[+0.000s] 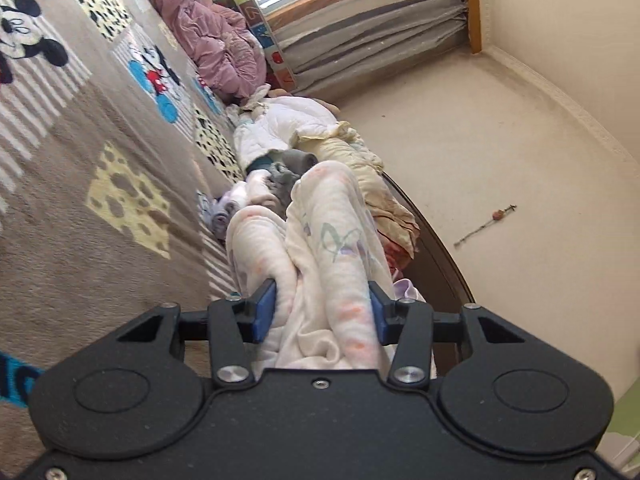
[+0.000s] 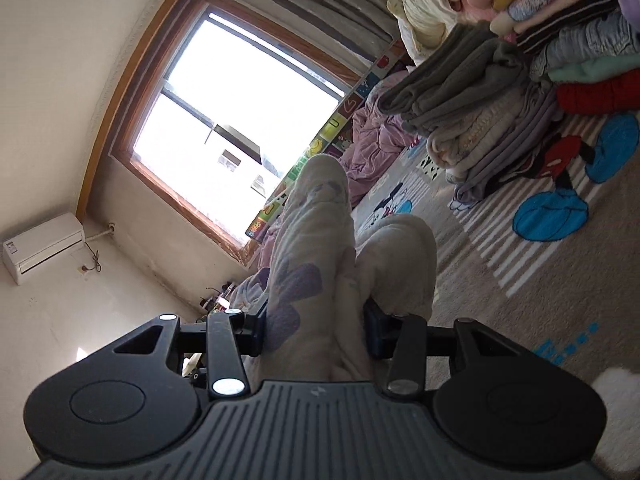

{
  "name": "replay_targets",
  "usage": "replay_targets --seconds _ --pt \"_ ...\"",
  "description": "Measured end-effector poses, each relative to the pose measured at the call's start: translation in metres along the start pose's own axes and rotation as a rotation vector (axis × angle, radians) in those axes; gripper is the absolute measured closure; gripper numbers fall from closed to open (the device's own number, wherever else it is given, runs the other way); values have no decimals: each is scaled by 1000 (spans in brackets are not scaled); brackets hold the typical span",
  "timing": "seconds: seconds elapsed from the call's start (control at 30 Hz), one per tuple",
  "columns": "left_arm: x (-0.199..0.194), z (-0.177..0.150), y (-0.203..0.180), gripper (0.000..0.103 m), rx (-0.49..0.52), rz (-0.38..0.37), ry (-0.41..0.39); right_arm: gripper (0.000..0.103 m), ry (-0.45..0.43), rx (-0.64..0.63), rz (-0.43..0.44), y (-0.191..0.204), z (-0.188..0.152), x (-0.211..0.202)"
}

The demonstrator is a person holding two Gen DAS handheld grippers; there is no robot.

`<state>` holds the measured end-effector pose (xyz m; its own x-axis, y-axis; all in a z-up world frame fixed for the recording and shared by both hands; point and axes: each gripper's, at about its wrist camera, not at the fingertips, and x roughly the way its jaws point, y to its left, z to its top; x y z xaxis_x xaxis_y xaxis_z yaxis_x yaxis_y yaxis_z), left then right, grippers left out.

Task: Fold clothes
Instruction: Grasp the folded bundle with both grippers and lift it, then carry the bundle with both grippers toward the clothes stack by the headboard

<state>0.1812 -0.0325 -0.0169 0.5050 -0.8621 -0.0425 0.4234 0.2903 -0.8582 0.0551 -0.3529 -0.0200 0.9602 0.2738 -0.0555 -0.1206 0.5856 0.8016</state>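
Fleecy cream garment [image 1: 320, 248], printed with faint purple and orange shapes, is bunching in thick folds above the cartoon rug [image 1: 60, 184], both left gripper [image 1: 322, 310] and right gripper [image 2: 316, 322] fingers pinching it.

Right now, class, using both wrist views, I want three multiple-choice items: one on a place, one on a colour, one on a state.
1. Where is the stack of folded clothes?
A. on the patterned carpet
B. on the windowsill
C. on a chair

2. What colour is the bunched quilt beside the curtain?
A. green
B. dusty pink
C. black

3. What are the left gripper and the right gripper doing?
A. both open and bare
B. one open, one shut
C. both shut on the pale fleece garment

Answers: 1 A, the stack rests on the carpet; 2 B, its folds look pink; 3 C, fleece fills both sets of jaws.
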Motion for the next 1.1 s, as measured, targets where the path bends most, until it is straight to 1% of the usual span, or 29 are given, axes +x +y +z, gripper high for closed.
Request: replay_targets --seconds 0.07,0.13,0.2,0.23,0.27,0.37,0.5,0.63,0.67,0.7,0.73,0.77,0.8,0.83,0.93,0.97,1.03,1.1 --pt "37 -3 -31 58 37 -87 58 57 -108 -24 -13 7 22 -41" --pt "81 -7 -64 58 95 -167 126 57 -225 -50 -35 8 43 -82" --pt "129 -16 -94 58 157 -247 195 57 -355 -84 -65 7 62 -120" --pt "151 -22 -106 58 170 -285 226 57 -416 -101 -80 7 69 -136" --pt "175 -28 -117 58 181 -325 261 57 -495 -121 -100 3 77 -157" --pt "242 -48 -147 58 211 -423 357 57 -665 -152 -160 -10 99 -197" --pt "321 -71 -177 58 257 -505 455 57 -817 -170 -229 -39 129 -226" --pt "390 -85 -193 58 345 -505 544 57 -912 -137 -296 -75 157 -231" --pt "407 -90 -193 57 384 -475 564 57 -919 -117 -322 -87 162 -227" --pt "424 -94 -190 54 432 -426 582 57 -927 -97 -349 -100 167 -223" --pt "435 -102 -188 45 515 -351 579 56 -928 -70 -382 -113 172 -219" --pt "441 -111 -188 45 620 -260 561 53 -897 -8 -444 -134 174 -211" --pt "448 -119 -187 48 723 -168 541 53 -864 55 -505 -156 176 -203" --pt "449 -124 -186 48 762 -144 523 53 -833 114 -559 -176 177 -196" --pt "420 -129 -183 48 774 -216 442 52 -779 217 -608 -215 168 -197" --pt "412 -131 -181 48 786 -229 425 49 -800 158 -610 -211 168 -200" --pt "400 -136 -178 48 807 -234 410 48 -808 76 -618 -199 168 -204" --pt "392 -142 -174 48 799 -235 410 47 -806 43 -609 -195 170 -210"
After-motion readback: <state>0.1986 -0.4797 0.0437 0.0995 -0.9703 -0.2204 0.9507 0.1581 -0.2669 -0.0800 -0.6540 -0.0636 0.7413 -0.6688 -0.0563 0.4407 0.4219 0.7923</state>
